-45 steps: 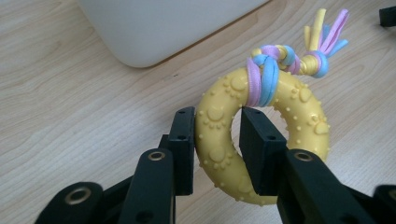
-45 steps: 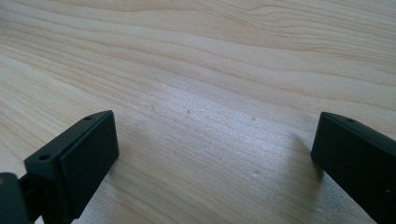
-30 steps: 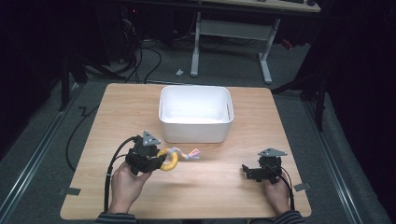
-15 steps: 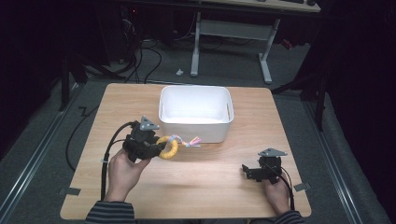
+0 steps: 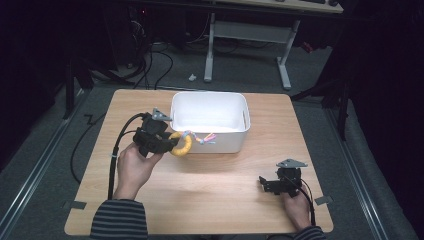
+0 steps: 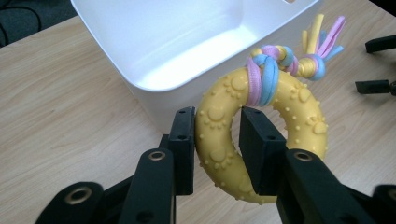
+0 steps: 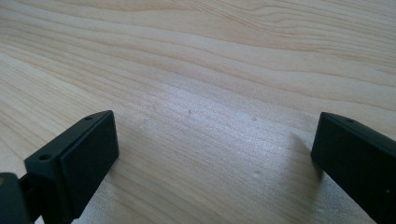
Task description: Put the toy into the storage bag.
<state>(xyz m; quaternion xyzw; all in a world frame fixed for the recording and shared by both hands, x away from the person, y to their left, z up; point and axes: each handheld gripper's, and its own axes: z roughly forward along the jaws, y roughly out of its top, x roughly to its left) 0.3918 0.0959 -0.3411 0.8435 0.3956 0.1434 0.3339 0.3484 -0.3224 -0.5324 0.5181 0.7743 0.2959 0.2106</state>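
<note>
High view overhead, forward-down — tool views close, sharing the table (image 5: 210, 185).

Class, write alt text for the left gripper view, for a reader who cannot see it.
The left gripper, its two black jaws shut on a yellow knobbly rubber ring toy with a pink, blue and yellow knotted cloth tail, holds it beside a white plastic bin. Below them lies a light wooden table.

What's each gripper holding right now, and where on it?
The left gripper clamps the yellow ring toy across its studded band, on the side away from the knotted rope tassel. The right gripper is open, holding nothing.
</note>
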